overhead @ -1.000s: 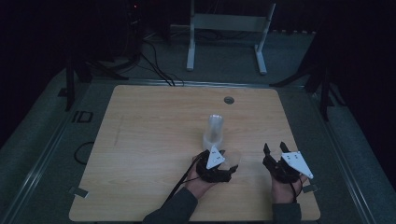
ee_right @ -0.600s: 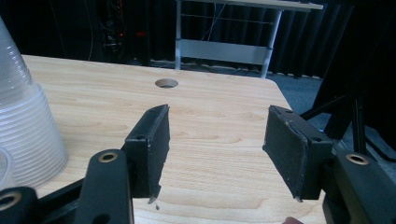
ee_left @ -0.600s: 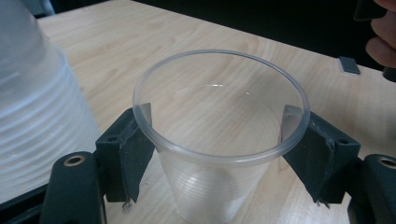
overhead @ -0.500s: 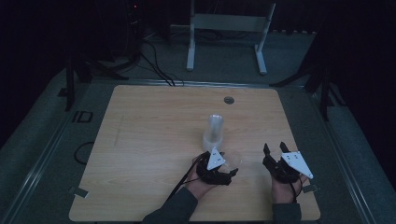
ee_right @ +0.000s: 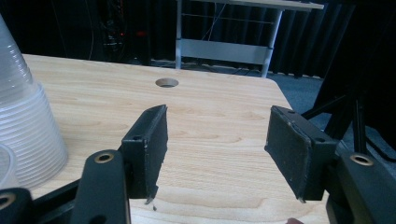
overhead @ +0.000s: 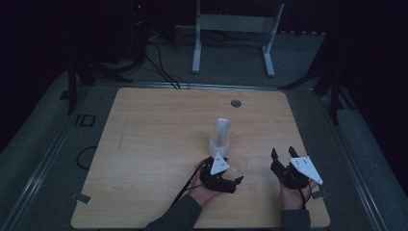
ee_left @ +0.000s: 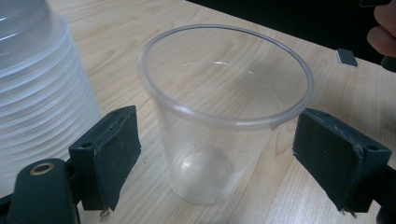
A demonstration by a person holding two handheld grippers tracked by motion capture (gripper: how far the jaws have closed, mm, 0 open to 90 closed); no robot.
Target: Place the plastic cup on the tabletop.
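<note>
Left tool (ee_left: 212, 163) jaws just opened off clear cup (ee_left: 224, 116), right tool (ee_right: 217, 149) open, empty

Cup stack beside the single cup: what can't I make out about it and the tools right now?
- Cup stack: top cut off by the left gripper view's edge; count unreadable.
- Single cup: in the high view, half hidden behind the left tool.
- Right tool: open, nothing between the pads.
</note>
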